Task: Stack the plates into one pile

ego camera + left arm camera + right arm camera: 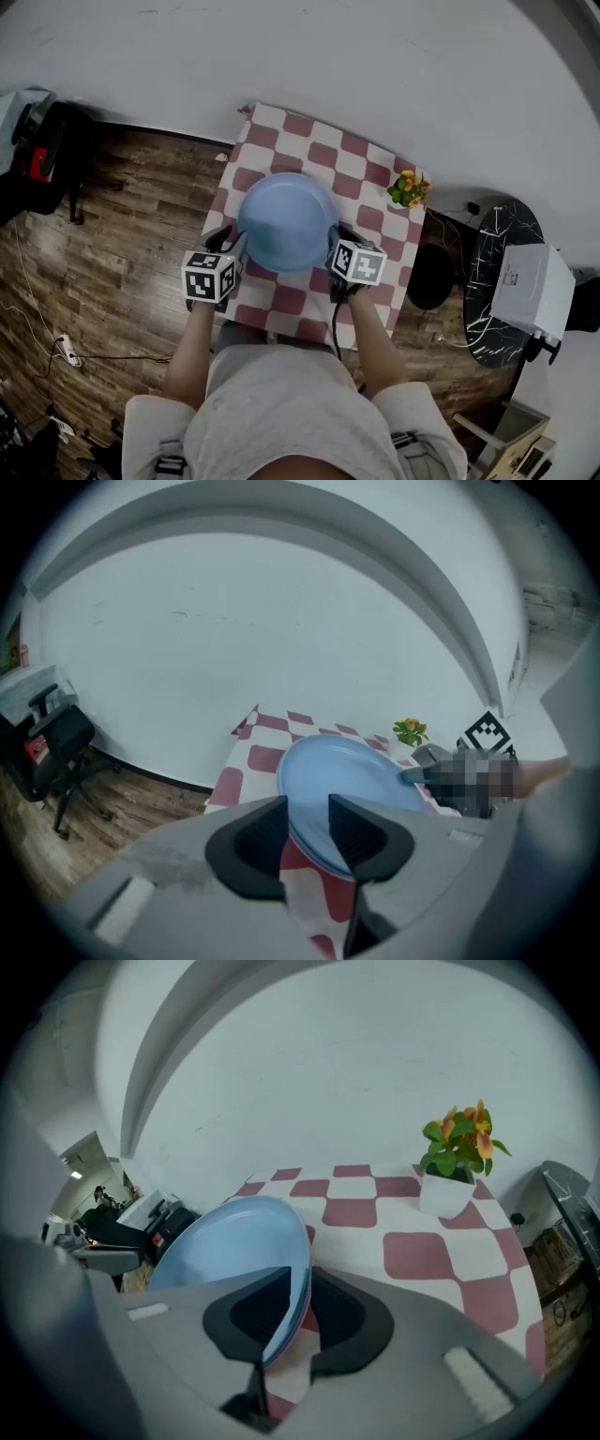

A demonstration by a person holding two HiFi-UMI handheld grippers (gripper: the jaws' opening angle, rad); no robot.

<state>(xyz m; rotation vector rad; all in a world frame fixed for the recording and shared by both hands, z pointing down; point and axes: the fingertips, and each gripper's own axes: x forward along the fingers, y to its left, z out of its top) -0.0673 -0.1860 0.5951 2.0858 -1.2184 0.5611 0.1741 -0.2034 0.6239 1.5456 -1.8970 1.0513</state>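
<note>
A pile of light-blue plates [286, 223] lies in the middle of the red-and-white checked table [375, 159]. My left gripper [234, 246] is at the pile's left rim and my right gripper [336, 246] at its right rim. In the left gripper view the plates' [347, 771] rim runs between the wide-set jaws of the left gripper [307, 832], with a gap on both sides. In the right gripper view the layered rim of the plates [234, 1241] sits between the jaws of the right gripper [300, 1312], and a dark gap shows beside it.
A small potted plant [408, 187] stands at the table's far right corner. Right of the table are a round black marble side table [497, 281] and a white box [530, 286]. A black chair [47, 150] stands at the left by the wall. A power strip [64, 349] lies on the wooden floor.
</note>
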